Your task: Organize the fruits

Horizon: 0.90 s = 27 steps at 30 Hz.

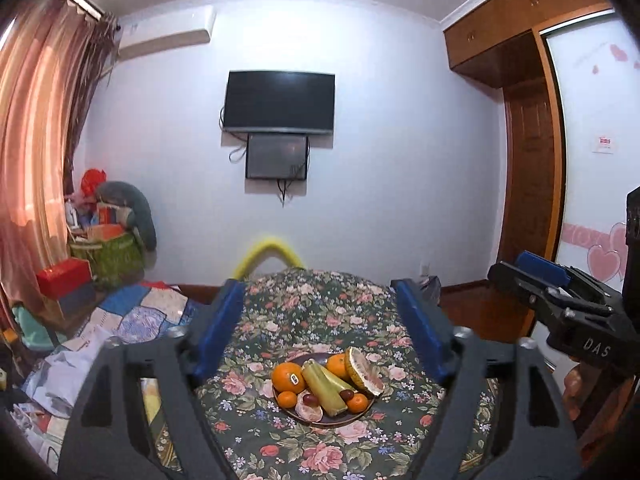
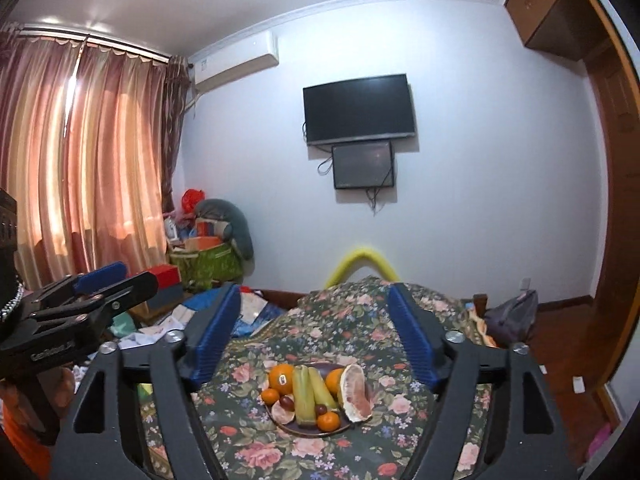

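A dark plate (image 1: 332, 424) (image 2: 294, 432) of fruit sits on a floral cloth (image 1: 320, 312) (image 2: 360, 320). It holds a large stickered orange (image 1: 287, 377) (image 2: 281, 378), green fruits (image 1: 324, 390) (image 2: 308, 394), a cut pomelo wedge (image 1: 364, 372) (image 2: 356, 394), small mandarins, dark grapes and a peeled pink segment (image 1: 309, 411). My left gripper (image 1: 320, 292) stands open, above and short of the plate, with nothing between its blue pads. My right gripper (image 2: 314, 300) is open too, likewise empty. Each gripper shows at the edge of the other's view: right gripper (image 1: 508, 270), left gripper (image 2: 132, 278).
A yellow padded bar (image 1: 272, 252) rises behind the cloth. Boxes and a green bag (image 1: 108, 256) pile up by the curtain at left. A TV (image 1: 279, 102) hangs on the far wall. A wooden wardrobe (image 1: 532, 184) stands at right. A person's hand (image 1: 574, 392) holds the right gripper.
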### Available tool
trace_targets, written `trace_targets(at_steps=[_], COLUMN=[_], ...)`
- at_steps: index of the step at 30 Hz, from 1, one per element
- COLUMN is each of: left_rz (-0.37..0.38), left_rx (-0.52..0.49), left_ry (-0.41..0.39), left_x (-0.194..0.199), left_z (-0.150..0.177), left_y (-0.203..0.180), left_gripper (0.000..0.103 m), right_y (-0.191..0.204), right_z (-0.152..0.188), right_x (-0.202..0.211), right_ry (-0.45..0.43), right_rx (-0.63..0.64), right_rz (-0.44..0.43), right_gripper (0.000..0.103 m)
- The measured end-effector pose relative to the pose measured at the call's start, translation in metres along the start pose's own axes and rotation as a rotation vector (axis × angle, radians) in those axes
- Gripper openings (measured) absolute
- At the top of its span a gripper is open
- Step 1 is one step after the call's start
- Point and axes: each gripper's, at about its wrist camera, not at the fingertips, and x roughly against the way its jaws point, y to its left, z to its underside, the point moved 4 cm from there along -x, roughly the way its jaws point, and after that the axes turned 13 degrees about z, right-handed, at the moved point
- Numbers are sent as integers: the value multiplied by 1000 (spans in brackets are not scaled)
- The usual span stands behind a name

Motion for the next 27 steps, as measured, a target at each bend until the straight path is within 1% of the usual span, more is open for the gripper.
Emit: trace_targets(at_steps=[1,4,5,7,8,11,27], left_rz=[1,-4,-10,-11,-12,-17,-19], left_rx=[-6,-25,-29,-31,-30,-24,-2], left_ry=[-6,-14,-16,-20,-20,-23,-12], left_x=[4,9,12,16,17,20,20], left_z=[-1,-1,0,0,0,1,9], left_y=[-2,-9,-10,-11,-11,-10,-7], left_gripper=[89,93,96,98,99,103,103], right_y=[2,4,4,4,4,3,-1], right_z=[0,3,3,5,5,5,11], right_x=[1,4,5,5,8,11,23], right_ry=[-6,-13,-13,-19,-26,-35,-23], right_rx=[3,6,5,3,2,10,0], right_rz=[8,22,23,40,50,64,64], right_gripper=[83,87,89,100,103,103,103])
